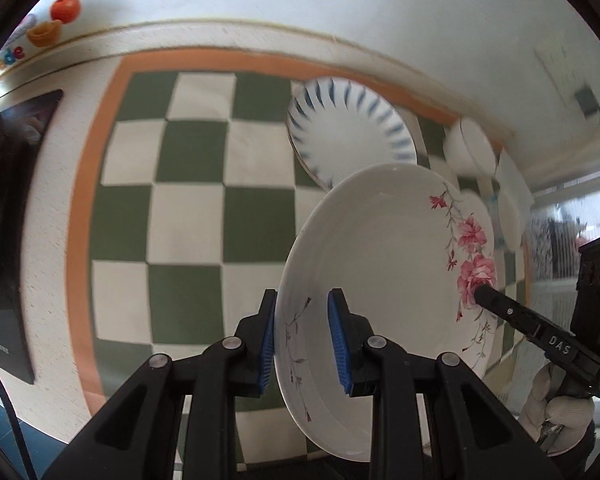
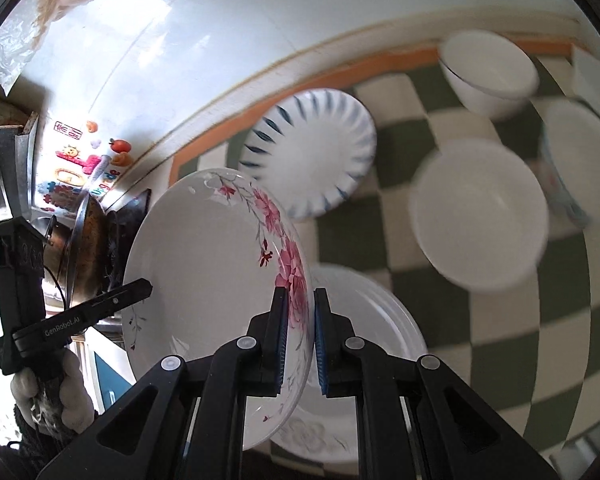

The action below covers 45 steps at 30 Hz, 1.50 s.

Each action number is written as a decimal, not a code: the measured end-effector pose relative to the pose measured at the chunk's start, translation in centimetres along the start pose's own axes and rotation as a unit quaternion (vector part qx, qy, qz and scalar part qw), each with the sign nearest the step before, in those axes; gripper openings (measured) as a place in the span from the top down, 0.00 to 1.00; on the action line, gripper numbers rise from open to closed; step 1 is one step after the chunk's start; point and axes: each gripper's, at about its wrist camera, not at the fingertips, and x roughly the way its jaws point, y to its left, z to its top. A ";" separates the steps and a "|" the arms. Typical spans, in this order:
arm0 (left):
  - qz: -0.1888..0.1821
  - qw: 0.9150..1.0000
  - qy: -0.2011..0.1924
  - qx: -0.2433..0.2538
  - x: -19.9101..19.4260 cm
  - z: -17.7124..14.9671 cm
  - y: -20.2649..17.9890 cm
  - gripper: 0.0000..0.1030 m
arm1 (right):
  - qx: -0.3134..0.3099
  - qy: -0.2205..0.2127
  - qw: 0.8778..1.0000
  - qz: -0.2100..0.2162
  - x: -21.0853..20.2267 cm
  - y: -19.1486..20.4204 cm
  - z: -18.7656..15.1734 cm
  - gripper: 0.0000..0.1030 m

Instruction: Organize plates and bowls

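A white plate with pink flowers (image 1: 384, 256) hangs tilted above the checked tablecloth (image 1: 188, 224), held from two sides. My left gripper (image 1: 302, 340) is shut on its near rim, blue pads on either face. My right gripper (image 1: 482, 293) clamps the opposite, flowered rim. In the right wrist view the same flowered plate (image 2: 204, 264) sits in my right gripper (image 2: 300, 336), shut on the pink blossoms, with my left gripper (image 2: 145, 285) on the far rim. A blue-striped plate (image 2: 312, 156) lies on the cloth beyond it.
A stack of white plates (image 2: 372, 320) lies under the right gripper. White bowls (image 2: 480, 212) (image 2: 488, 72) (image 2: 580, 160) stand to the right. A dark pan (image 2: 86, 248) and a gloved hand (image 2: 48, 396) show at the left. The wall borders the table's far edge.
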 end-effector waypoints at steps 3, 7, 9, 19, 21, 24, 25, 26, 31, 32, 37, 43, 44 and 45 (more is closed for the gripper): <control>0.002 1.000 0.020 0.016 1.6 -1.2 -1.1 0.78 | 0.015 0.001 1.000 -0.004 -0.4 -2.1 -1.9 0.86; 0.010 0.999 0.045 0.028 3.6 -2.1 -2.0 0.78 | 0.028 0.003 1.000 -0.012 -0.2 -4.3 -3.6 0.86; 0.018 0.998 0.057 0.034 4.6 -2.5 -2.4 0.78 | 0.034 0.008 0.999 -0.018 0.2 -5.3 -4.3 0.86; 0.054 0.992 0.099 0.059 7.5 -4.1 -3.0 0.78 | 0.037 0.028 0.998 -0.031 1.8 -7.6 -6.4 0.87; 0.056 0.991 0.104 0.058 7.8 -4.0 -2.9 0.78 | 0.036 0.031 0.998 -0.032 2.1 -7.8 -6.5 0.87; 0.060 0.991 0.107 0.058 8.2 -4.2 -2.7 0.78 | 0.032 0.034 0.998 -0.033 2.4 -7.8 -6.6 0.87; 0.061 0.990 0.110 0.058 8.4 -4.3 -2.6 0.78 | 0.032 0.034 0.998 -0.032 2.5 -7.8 -6.6 0.87; 0.062 0.990 0.111 0.057 8.6 -4.3 -2.6 0.78 | 0.031 0.035 0.998 -0.033 2.6 -7.8 -6.6 0.87; 0.060 0.990 0.111 0.058 9.2 -4.2 -2.8 0.78 | 0.026 0.039 0.998 -0.041 3.1 -7.5 -6.4 0.87; 0.060 0.990 0.111 0.058 9.2 -4.2 -2.8 0.78 | 0.027 0.040 0.998 -0.041 3.2 -7.5 -6.4 0.87; 0.069 0.988 0.122 0.058 9.2 -4.5 -2.7 0.78 | 0.032 0.049 0.997 -0.048 3.4 -7.6 -6.2 0.87; 0.084 0.986 0.121 0.074 9.6 -3.9 -3.9 0.78 | 0.040 0.060 0.996 -0.049 3.8 -7.6 -5.9 0.86; 0.086 0.986 0.121 0.075 9.5 -4.0 -4.0 0.78 | 0.037 0.062 0.996 -0.053 3.9 -7.4 -5.9 0.86; 0.088 0.986 0.120 0.074 9.3 -4.1 -4.1 0.78 | 0.035 0.062 0.996 -0.056 3.9 -7.4 -5.9 0.86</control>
